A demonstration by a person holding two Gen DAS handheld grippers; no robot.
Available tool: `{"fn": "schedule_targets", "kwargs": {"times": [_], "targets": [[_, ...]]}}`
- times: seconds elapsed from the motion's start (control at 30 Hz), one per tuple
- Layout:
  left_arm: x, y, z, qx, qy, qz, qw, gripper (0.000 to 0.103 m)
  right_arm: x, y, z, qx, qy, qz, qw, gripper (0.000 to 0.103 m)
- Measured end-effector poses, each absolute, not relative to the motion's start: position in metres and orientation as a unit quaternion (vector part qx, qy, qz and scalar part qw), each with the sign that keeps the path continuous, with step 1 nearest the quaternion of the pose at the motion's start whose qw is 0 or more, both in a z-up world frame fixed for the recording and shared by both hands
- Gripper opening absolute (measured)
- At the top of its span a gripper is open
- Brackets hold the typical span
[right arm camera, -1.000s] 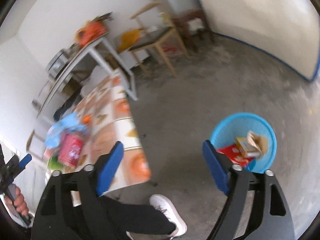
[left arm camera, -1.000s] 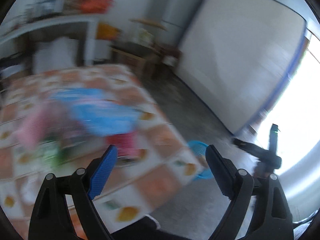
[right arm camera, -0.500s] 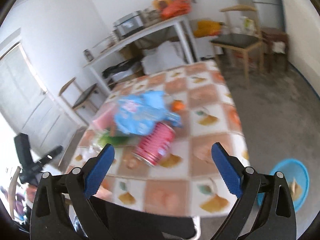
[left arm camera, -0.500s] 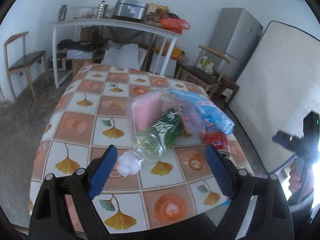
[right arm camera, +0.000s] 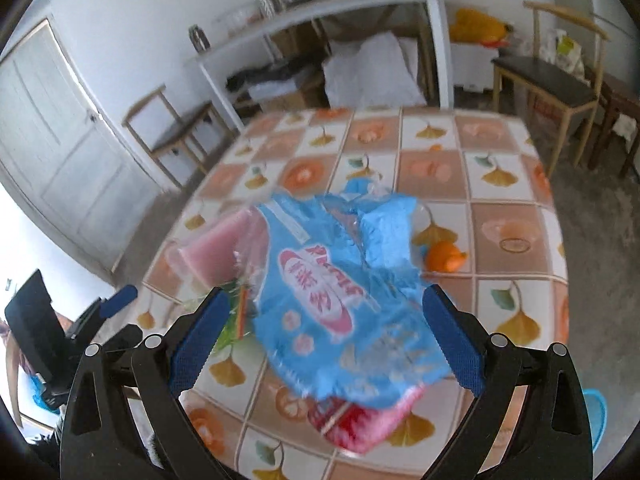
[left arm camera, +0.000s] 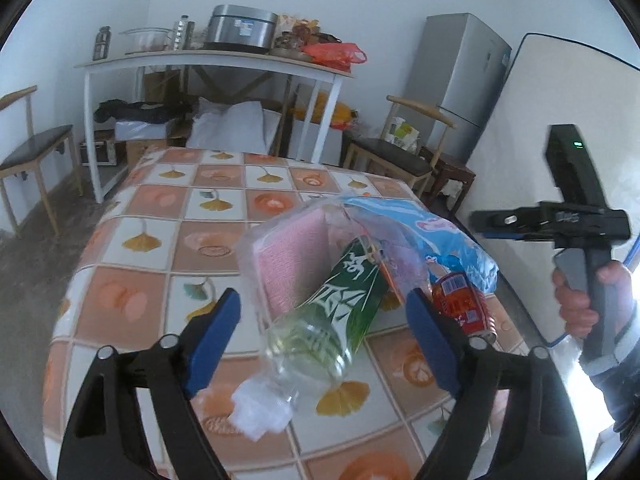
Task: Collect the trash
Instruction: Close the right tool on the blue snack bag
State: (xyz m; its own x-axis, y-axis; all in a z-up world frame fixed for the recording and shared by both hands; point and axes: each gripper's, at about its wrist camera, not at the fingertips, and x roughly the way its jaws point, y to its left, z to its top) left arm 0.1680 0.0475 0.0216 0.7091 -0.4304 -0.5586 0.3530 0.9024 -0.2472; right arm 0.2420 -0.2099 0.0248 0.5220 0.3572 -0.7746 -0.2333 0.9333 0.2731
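A heap of trash lies on the checkered table (left arm camera: 160,200). It holds a clear bottle with a green label (left arm camera: 344,308) and white cap, a pink pack in clear wrap (left arm camera: 288,256), a blue wrapper (right arm camera: 340,300) and a red can (left arm camera: 464,308). My left gripper (left arm camera: 324,340) hovers just before the bottle. Its jaws are closing, the bottle's lower end shows between them, and the pads stay clear of it. My right gripper (right arm camera: 324,340) hangs over the blue wrapper, its jaws wide and closing slightly, touching nothing. A hand holds the right gripper (left arm camera: 560,220) at the left view's right edge.
An orange peel (right arm camera: 444,256) lies on the table (right arm camera: 500,160) beyond the wrapper. A blue basket (right arm camera: 596,412) stands on the floor at the table's right. Behind are chairs (left arm camera: 36,152), a white shelf table (left arm camera: 208,60), a fridge (left arm camera: 460,80) and a mattress (left arm camera: 520,128).
The right gripper swung from above the blue basket on the floor to over the table's trash heap. The left gripper turned toward the table and closed in on the bottle.
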Motion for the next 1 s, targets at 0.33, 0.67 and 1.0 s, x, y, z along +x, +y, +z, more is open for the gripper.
{"fn": "schedule_targets", "kwargs": {"times": [0.33, 0.67, 1.0], "targets": [[0.185, 0.033, 0.006, -0.068, 0.315, -0.248, 0.913, 0.063, 0.254, -0.196, 0.01, 0.045, 0.5, 0.151, 0.852, 0.021], [0.189, 0.038, -0.011, -0.091, 0.334, -0.242, 0.907, 0.06, 0.244, -0.21, 0.041, 0.072, 0.444, 0.13, 0.884, 0.0], [0.16, 0.071, 0.003, -0.122, 0.3, -0.224, 0.919, 0.06, 0.176, -0.202, 0.101, 0.05, 0.358, 0.168, 0.917, 0.0]]}}
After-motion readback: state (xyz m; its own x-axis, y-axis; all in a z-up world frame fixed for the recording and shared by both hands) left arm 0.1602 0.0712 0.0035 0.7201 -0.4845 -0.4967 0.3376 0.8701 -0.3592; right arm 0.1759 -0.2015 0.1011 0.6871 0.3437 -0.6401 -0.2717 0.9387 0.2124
